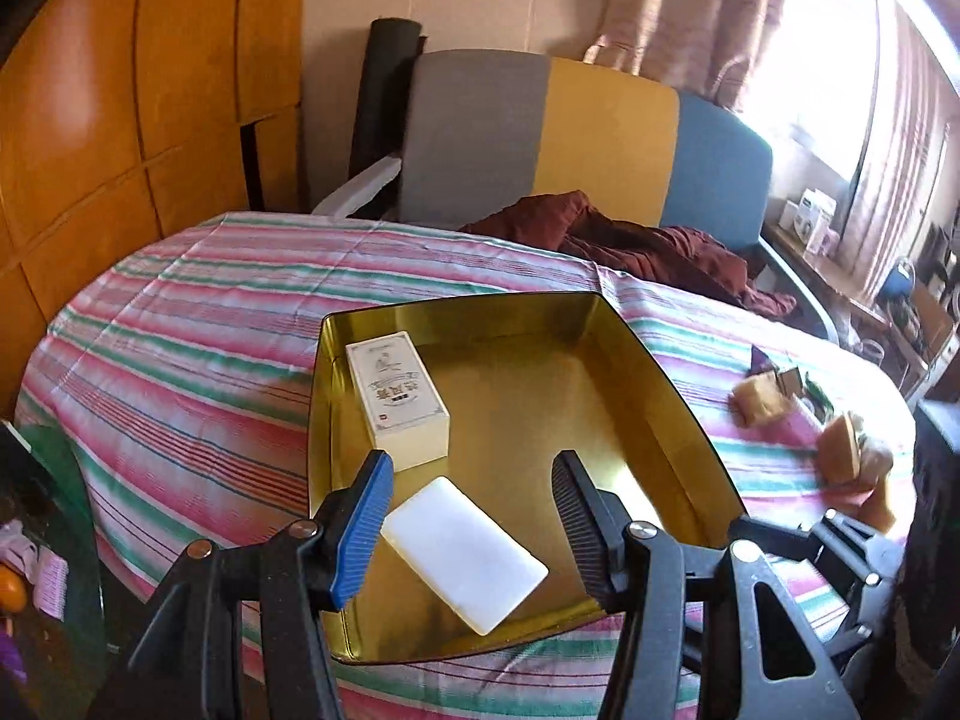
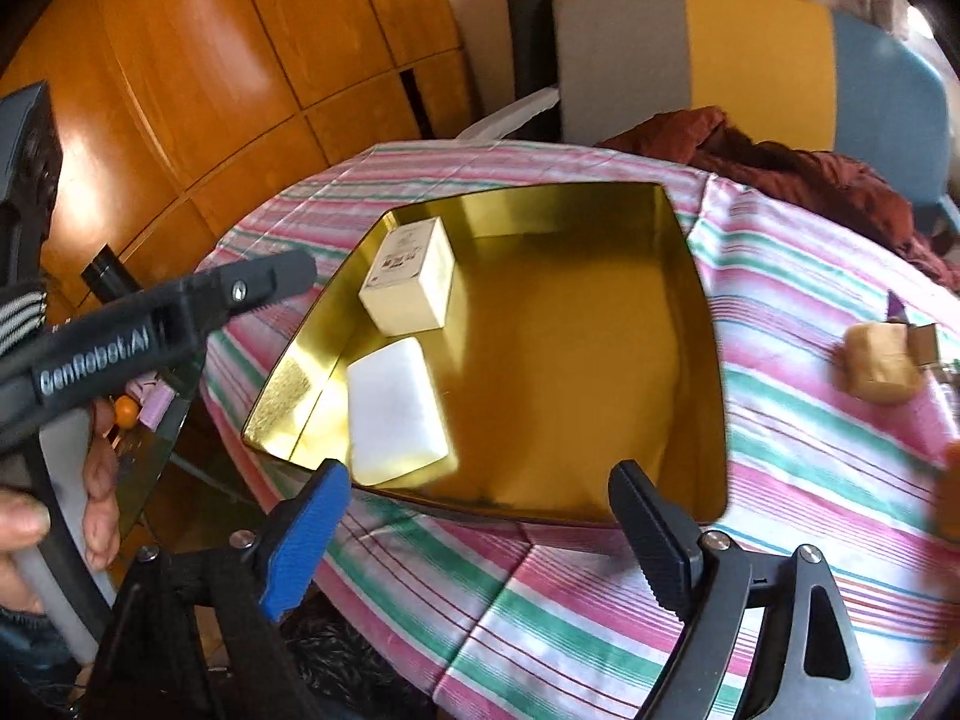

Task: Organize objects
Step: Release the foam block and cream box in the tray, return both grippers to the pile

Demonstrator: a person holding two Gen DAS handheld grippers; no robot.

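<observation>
A gold tin tray (image 1: 540, 384) (image 2: 570, 360) lies on the striped tablecloth. In its left part stands a cream printed box (image 1: 399, 399) (image 2: 411, 288), and a flat white block (image 1: 465, 558) (image 2: 396, 414) lies loose on the tray floor just nearer. My left gripper (image 1: 473, 457) hovers open above the white block, its pads clear of it; from the right wrist view its finger (image 2: 264, 279) sits left of the tray. My right gripper (image 2: 480, 468) stands wide open over the tray's near rim with nothing in it. Tan blocks (image 1: 762, 402) (image 2: 882, 363) rest on the cloth to the right.
A maroon cloth (image 1: 630, 240) is heaped at the table's far side before a grey, yellow and blue chair back (image 1: 600, 132). Wooden cabinet doors (image 1: 120, 120) stand at left. A glass side table (image 2: 150, 450) with small items is low left. A person's hand (image 2: 96, 480) holds the left gripper.
</observation>
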